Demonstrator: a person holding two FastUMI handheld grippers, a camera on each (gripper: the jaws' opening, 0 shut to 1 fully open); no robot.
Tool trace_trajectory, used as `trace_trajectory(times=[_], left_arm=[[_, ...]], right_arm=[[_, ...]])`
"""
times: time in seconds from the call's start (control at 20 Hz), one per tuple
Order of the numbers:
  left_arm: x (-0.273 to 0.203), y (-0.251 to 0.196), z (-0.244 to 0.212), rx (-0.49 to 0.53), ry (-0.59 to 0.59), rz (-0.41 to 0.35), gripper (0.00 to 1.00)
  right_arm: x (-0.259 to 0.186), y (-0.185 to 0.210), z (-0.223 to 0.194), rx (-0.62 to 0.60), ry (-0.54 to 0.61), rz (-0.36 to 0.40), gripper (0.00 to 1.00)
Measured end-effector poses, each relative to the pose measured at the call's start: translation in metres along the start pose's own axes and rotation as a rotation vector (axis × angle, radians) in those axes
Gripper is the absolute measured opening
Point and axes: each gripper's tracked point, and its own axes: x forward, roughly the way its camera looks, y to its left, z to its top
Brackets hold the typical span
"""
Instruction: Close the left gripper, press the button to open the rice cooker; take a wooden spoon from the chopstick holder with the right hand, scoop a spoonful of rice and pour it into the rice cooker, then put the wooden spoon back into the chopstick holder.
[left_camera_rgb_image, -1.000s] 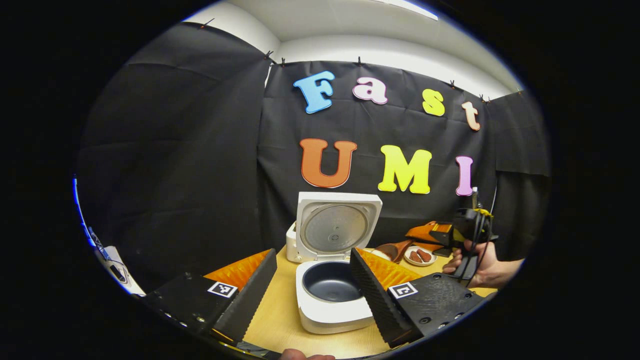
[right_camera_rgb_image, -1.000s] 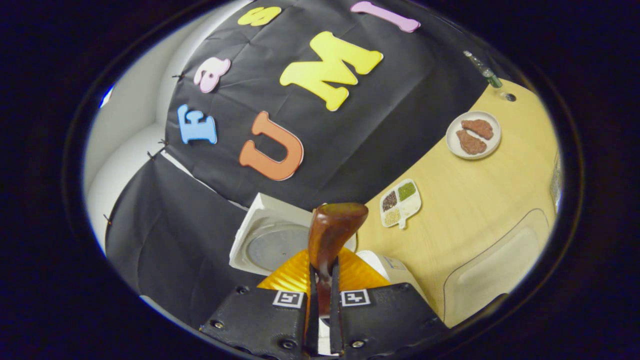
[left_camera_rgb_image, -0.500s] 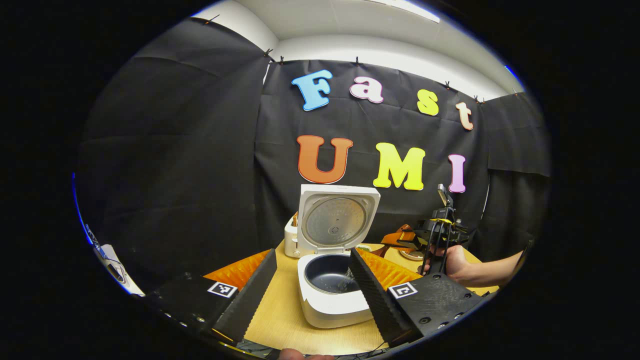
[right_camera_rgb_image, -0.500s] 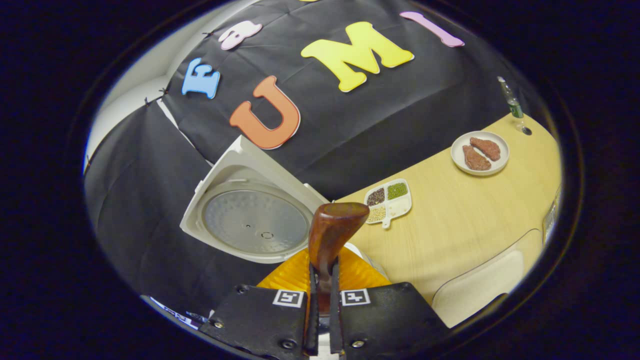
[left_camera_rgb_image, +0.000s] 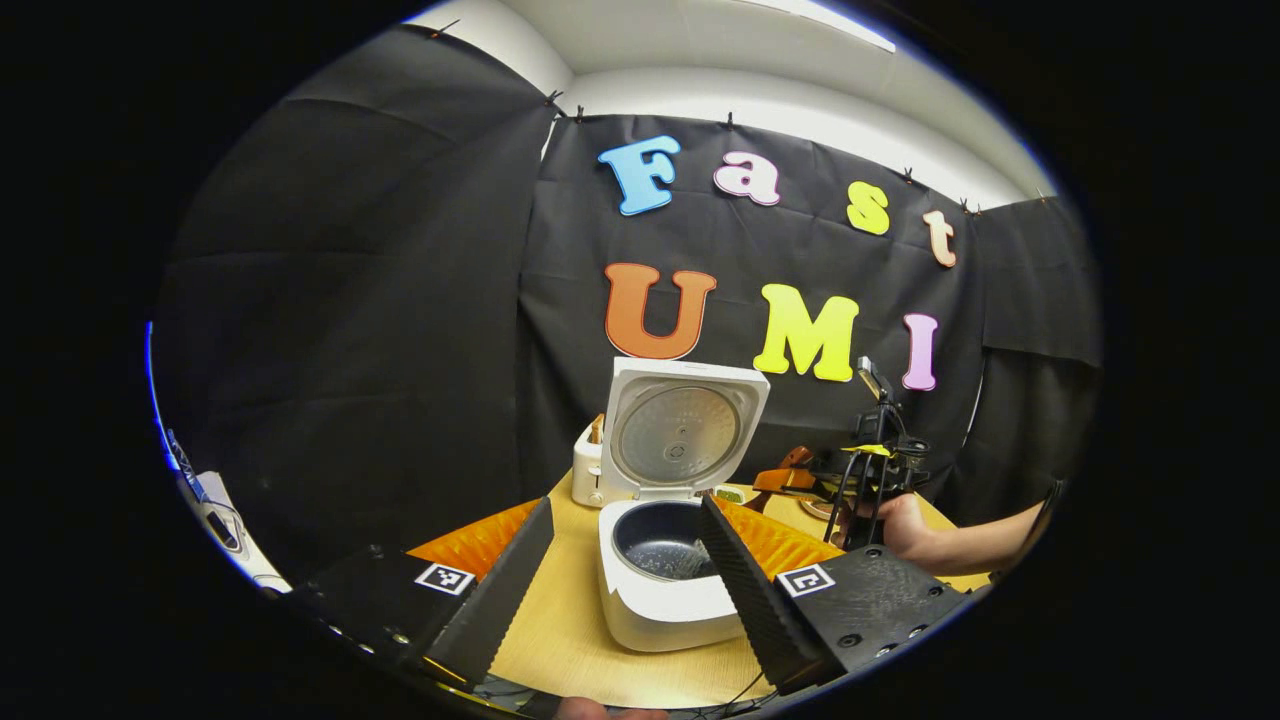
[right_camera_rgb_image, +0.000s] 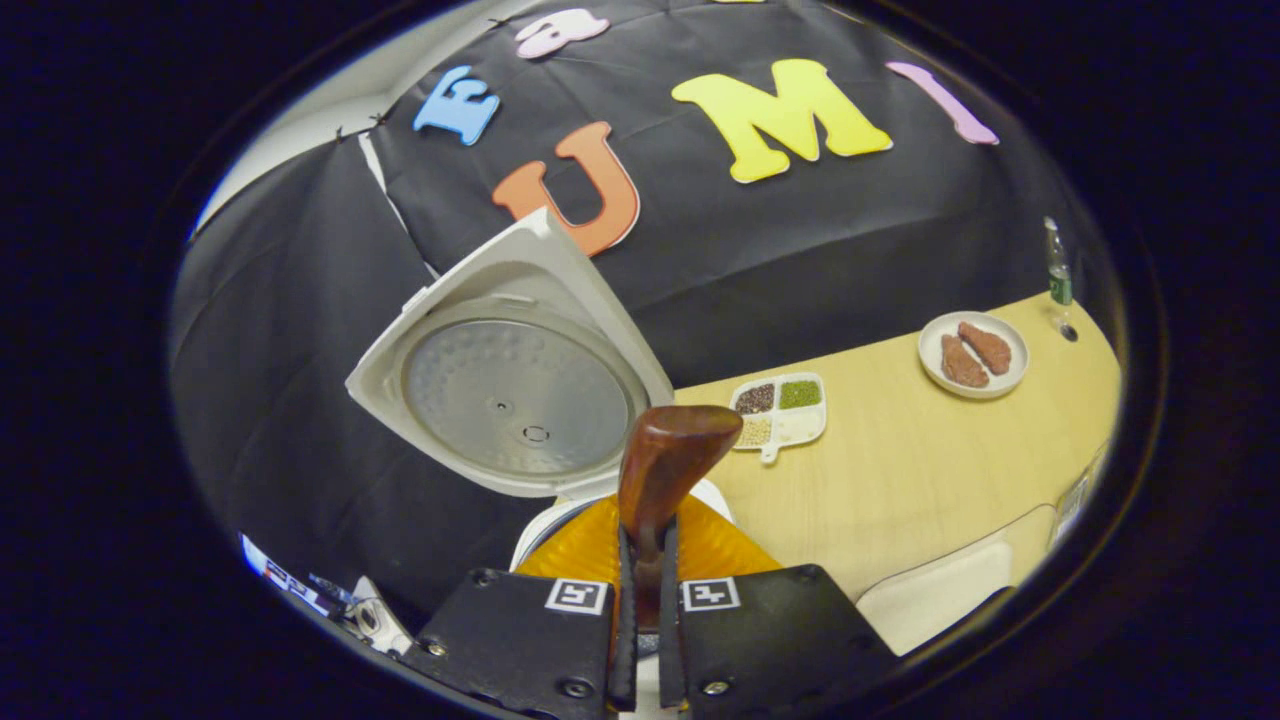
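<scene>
Wooden spoon (right_camera_rgb_image: 665, 465): one, dark glossy brown wood, handle clamped between both fingers of the right tongs (right_camera_rgb_image: 640, 560). In the right gripper view its long axis runs straight forward along the fingers, bowl end outermost, in front of the raised lid (right_camera_rgb_image: 505, 375). Whether the bowl carries rice cannot be told.

Rice cooker (left_camera_rgb_image: 665, 600): one, white, rounded-square body on the light wooden tabletop (left_camera_rgb_image: 560, 640). The lid stands upright on its rear hinge, showing a round, dimpled metal inner plate. The dark inner pot (left_camera_rgb_image: 660, 542) holds a few pale grains at its bottom.

Left tongs (left_camera_rgb_image: 625, 570): released, ribbed black fingers spread wide, one on each side of the cooker.

Behind the cooker's left rear corner stands one white chopstick holder (left_camera_rgb_image: 588, 475). The tabletop also carries one white four-compartment tray (right_camera_rgb_image: 782, 410) of grains and one round white plate (right_camera_rgb_image: 975, 352) with two brown pieces.
</scene>
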Motion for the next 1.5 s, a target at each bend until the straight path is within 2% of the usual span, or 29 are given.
trace_trajectory(times=[0.65, 1.1, 1.3, 1.5], left_arm=[[-0.002, -0.003, -0.001, -0.061, 0.005, 0.006, 0.94], [-0.005, -0.013, -0.004, -0.058, 0.002, 0.007, 0.94], [-0.008, -0.016, -0.007, -0.109, 0.005, 0.004, 0.94], [-0.011, -0.018, -0.003, -0.142, -0.011, 0.005, 0.94]], right_arm=[[-0.002, 0.041, 0.004, -0.470, -0.052, -0.032, 0.14], [-0.016, 0.086, 0.008, -0.830, -0.151, -0.007, 0.14], [-0.014, 0.085, -0.001, -0.817, -0.126, 0.012, 0.14], [-0.024, 0.078, 0.007, -0.697, -0.122, 0.015, 0.14]])
